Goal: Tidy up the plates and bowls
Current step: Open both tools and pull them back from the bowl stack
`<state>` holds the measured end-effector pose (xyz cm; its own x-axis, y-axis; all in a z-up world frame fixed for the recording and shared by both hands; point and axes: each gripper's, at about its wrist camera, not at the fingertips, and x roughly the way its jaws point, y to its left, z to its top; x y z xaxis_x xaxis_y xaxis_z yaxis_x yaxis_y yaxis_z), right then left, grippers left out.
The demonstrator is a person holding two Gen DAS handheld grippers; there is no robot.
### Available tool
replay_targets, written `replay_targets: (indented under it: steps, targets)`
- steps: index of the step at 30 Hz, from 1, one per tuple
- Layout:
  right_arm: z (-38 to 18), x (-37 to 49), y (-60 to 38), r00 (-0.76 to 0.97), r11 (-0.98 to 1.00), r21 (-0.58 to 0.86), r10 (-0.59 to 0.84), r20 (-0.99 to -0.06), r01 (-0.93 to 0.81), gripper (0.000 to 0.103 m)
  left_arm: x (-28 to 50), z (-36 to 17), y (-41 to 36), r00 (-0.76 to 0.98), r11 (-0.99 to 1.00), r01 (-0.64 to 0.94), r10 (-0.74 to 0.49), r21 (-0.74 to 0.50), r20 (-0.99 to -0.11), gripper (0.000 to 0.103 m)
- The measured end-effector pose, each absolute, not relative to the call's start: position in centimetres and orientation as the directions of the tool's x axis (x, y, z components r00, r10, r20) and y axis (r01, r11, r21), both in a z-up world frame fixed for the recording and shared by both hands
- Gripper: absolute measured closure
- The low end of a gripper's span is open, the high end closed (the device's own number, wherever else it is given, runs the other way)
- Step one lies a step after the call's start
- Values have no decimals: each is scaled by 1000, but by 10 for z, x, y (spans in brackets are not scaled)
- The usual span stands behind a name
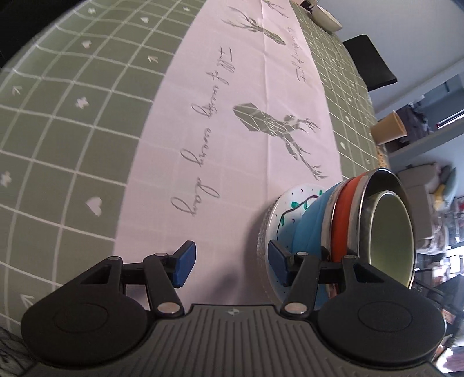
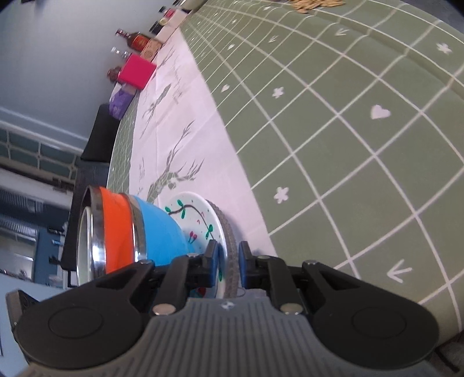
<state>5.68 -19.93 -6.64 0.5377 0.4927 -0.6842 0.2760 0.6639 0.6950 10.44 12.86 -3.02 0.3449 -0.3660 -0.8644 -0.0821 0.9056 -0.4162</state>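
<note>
A stack stands on the pink runner [image 1: 232,87]: a white plate [image 1: 282,208] painted with green branches, and on it nested bowls, blue [image 1: 316,220], orange [image 1: 342,214] and steel [image 1: 377,179] with a pale green inside. Under the white plate [image 2: 197,214] lies a ribbed grey plate [image 2: 230,232]. My right gripper [image 2: 229,261] is shut on the near rim of these two plates, one pad on each side. My left gripper [image 1: 232,262] is open beside the stack; its right finger [image 1: 278,261] is at the plate's rim, its left finger over bare runner.
The runner lies on a green checked tablecloth [image 2: 348,145]. A paper cup [image 1: 388,127], a white bowl [image 1: 327,17] and a black chair [image 1: 368,61] are along the far side. A pink box [image 2: 136,71], bottles [image 2: 136,40] and a purple pack [image 2: 120,101] line the table's end.
</note>
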Motion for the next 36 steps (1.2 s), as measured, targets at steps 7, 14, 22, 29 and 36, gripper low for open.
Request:
replay_targets:
  steps: [7,14,22,29,36]
  targets:
    - [-69,64,-187,528,683,691,506,-682,237,90,94,-8,122,468,969,-67,-181,-239,-865,33]
    - [-22,39,-157,698,906,415,243,-674,84,50,76,13,97,625,997,-76,61,18,-778,32]
    - [8,9,-157,801,956,282,104,-590,84,37,33,43,76,783,987,-127,160,98,-600,17]
    - [0,-20,-139,759,946,323,226,-611,-23,35,-15,37,52,840,983,-175,180,59,-512,9]
    - [-20,-46,-134,723,951,308,234,-651,-30,35,-37,20,28,816,992,-110,125,60,-565,9]
